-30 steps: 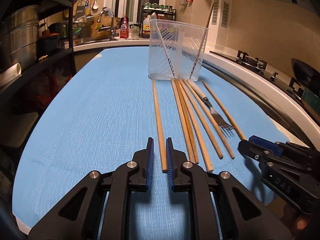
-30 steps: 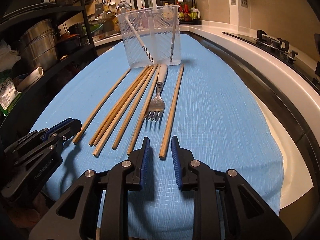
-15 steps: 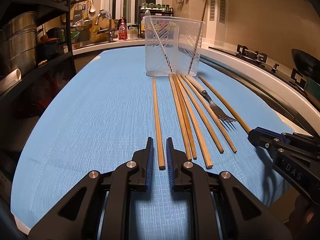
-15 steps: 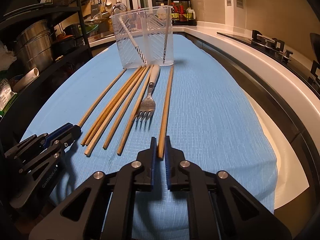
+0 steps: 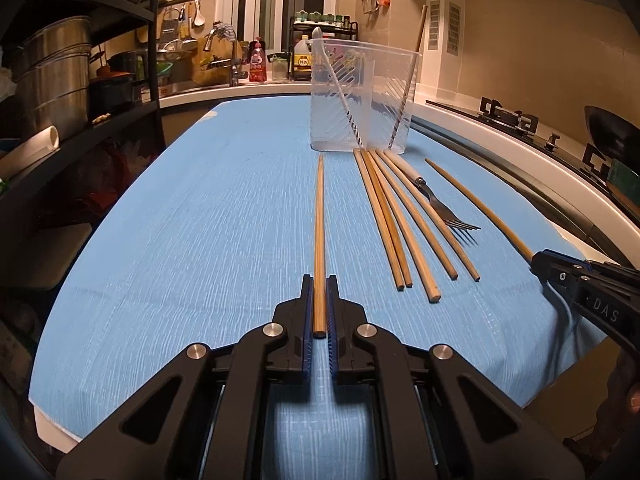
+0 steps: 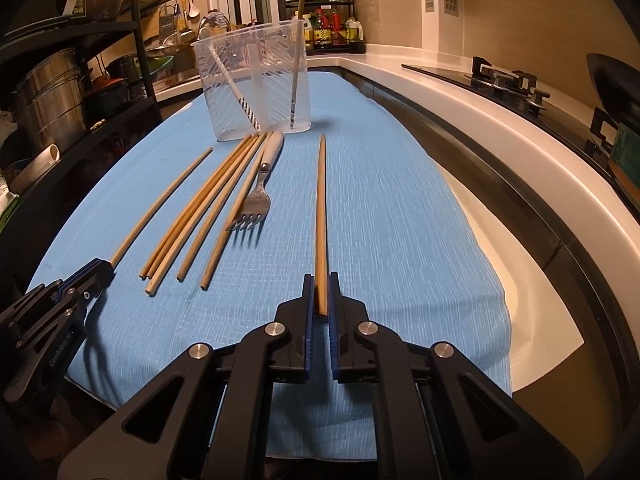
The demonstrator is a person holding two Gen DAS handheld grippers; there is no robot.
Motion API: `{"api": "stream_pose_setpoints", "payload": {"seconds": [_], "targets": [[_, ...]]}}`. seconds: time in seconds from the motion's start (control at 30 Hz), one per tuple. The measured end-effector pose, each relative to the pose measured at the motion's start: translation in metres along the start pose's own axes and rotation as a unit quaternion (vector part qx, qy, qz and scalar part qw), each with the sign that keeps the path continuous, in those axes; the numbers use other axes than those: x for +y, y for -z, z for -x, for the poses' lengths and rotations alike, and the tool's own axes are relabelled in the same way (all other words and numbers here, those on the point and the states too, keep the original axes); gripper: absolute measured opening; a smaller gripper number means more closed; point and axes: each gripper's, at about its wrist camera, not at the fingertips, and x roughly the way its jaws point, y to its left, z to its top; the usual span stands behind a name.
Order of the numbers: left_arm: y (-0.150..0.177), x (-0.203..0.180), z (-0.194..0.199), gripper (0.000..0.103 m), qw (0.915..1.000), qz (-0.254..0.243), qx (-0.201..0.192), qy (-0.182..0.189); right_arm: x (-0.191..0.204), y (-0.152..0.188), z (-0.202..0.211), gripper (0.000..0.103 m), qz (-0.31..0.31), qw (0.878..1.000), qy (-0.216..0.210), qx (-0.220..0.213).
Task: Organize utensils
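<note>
Both grippers hold the near end of a wooden chopstick on the blue cloth (image 5: 200,220). My left gripper (image 5: 320,280) has its jaws closing tight on the leftmost chopstick (image 5: 319,220). In the right wrist view my right gripper (image 6: 322,278) is shut on the rightmost chopstick (image 6: 321,208). Between them lie several loose chopsticks (image 5: 400,220) and a fork (image 5: 444,208) with its tines toward me. A clear plastic holder (image 5: 362,92) stands beyond their far ends, with a straw and a chopstick inside. Each view shows the other gripper at its edge (image 5: 540,260) (image 6: 102,268).
A black shelf rack with metal pots (image 5: 52,76) lines the left side. On the right run a white counter rim (image 6: 500,112), a gas stove (image 5: 508,114) and a black wok (image 5: 612,132). A sink, bottles and hanging tools fill the back.
Both grippers slid forward over the chopstick ends and shut on them, the right one first, then the left. The outer chopsticks now point straight along each gripper.
</note>
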Motion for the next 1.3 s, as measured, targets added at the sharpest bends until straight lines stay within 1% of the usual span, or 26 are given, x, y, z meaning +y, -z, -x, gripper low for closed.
{"api": "stream_pose_setpoints", "payload": {"seconds": [0.47,0.53,0.8,0.9,1.0,1.3], "targets": [[0.0027,-0.006,-0.0007,0.007,0.9998,-0.012,-0.012,-0.007,-0.0006,-0.0003,-0.0016,0.009,0.006,1.0,0.001,-0.003],[0.0027,-0.006,-0.0005,0.007,0.9998,-0.014,-0.013,-0.008,-0.0002,-0.0003,-0.0015,0.006,0.008,1.0,0.0,-0.004],[0.0034,-0.0076,0.0006,0.007,0.9997,-0.017,-0.014,-0.009,-0.0006,0.001,-0.0005,0.006,0.006,1.0,0.0,-0.004],[0.0031,-0.0069,0.0007,0.007,0.9997,-0.016,-0.015,-0.008,-0.0019,0.0009,-0.0004,0.007,0.005,1.0,0.002,-0.004],[0.0032,-0.0069,0.0008,0.007,0.9997,-0.015,-0.017,-0.008,-0.002,0.0006,-0.0009,0.009,0.004,1.0,0.004,-0.006],[0.0046,-0.0082,0.0005,0.007,0.9995,-0.017,-0.023,-0.013,-0.0023,0.0009,-0.0015,0.009,0.002,1.0,0.003,-0.01]]}}
